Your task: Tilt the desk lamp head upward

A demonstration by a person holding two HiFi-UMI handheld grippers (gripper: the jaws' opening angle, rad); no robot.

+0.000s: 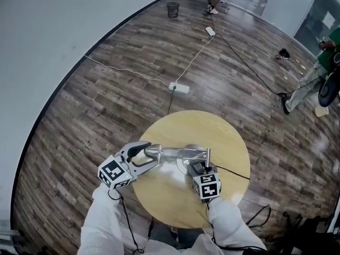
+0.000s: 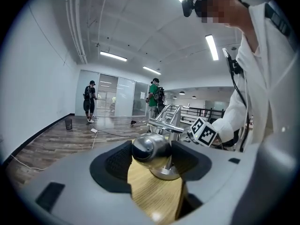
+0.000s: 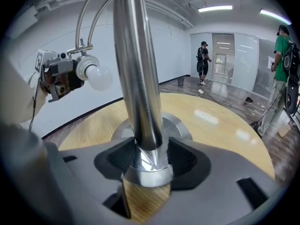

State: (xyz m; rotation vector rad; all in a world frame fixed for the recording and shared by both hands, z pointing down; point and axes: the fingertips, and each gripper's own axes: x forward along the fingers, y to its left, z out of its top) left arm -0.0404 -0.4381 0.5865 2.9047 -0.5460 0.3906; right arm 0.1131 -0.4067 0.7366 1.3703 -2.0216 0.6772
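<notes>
A chrome desk lamp stands on a round wooden table (image 1: 212, 132). Its base (image 1: 184, 167) sits near the table's middle, and its arm reaches left to the lamp head (image 1: 141, 153). My left gripper (image 1: 149, 154) is shut on the lamp head (image 2: 150, 148), the chrome shell filling the gap between both pads. In the right gripper view the white bulb (image 3: 98, 78) pokes out of that grip. My right gripper (image 1: 199, 167) is shut on the upright lamp post (image 3: 136, 78) just above the base (image 3: 180, 125), its pads against both sides of the post.
The lamp's black cord (image 1: 234, 172) runs off the table's right side. On the wooden floor behind lie a white power strip (image 1: 179, 87) and cables, with a small bin (image 1: 173, 8) by the wall. People stand far back and at the right.
</notes>
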